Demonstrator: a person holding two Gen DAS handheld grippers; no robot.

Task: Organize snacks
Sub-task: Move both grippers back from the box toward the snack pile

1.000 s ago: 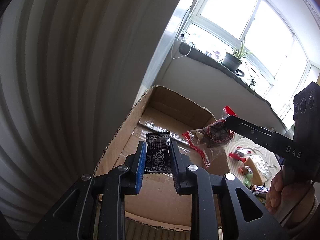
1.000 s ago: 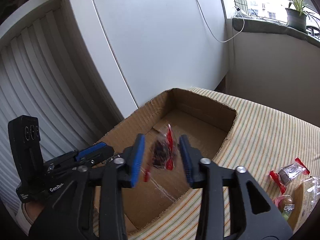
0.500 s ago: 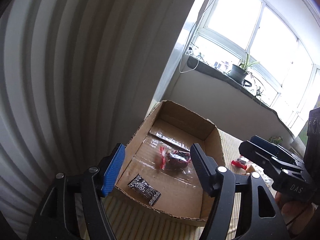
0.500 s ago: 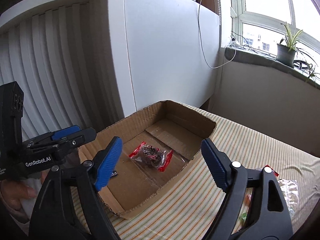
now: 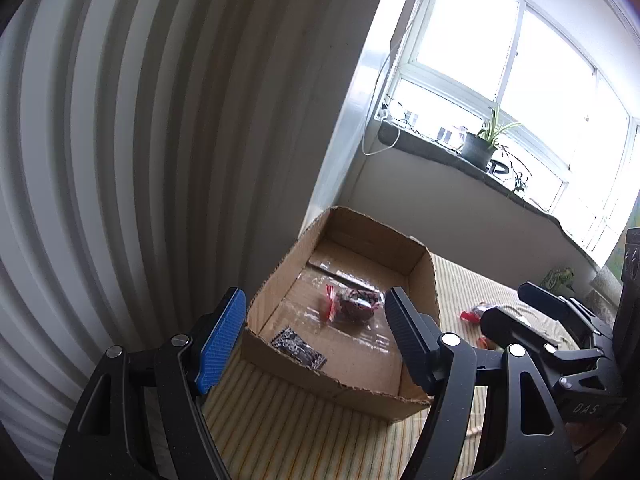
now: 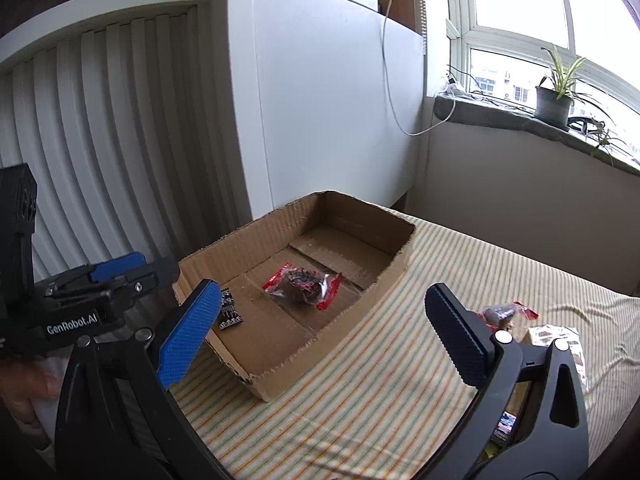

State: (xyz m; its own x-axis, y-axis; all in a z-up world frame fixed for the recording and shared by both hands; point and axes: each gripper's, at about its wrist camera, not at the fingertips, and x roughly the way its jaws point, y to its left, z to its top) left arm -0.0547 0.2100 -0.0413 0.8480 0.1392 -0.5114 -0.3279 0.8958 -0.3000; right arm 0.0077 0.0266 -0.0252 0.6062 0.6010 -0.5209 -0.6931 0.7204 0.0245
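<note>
Both tongs [image 5: 316, 340] [image 6: 324, 332] gape empty above the box [image 6: 280, 236] holding 2 snacks [image 6: 304, 282].

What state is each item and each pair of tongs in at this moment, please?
Left tongs: open, empty.
Right tongs: open, empty.
Cardboard box: open-topped, upright on the striped cloth.
Red-ended snack bag: sealed, lying flat inside the box.
Black packet: lying flat inside the box.
Red-wrapped snack: outside the box, on the cloth.

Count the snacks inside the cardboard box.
2. A red-ended clear packet lies mid-floor; a black packet lies near the box's front corner, partly hidden in the right view by a hand-held gripper finger.
</note>
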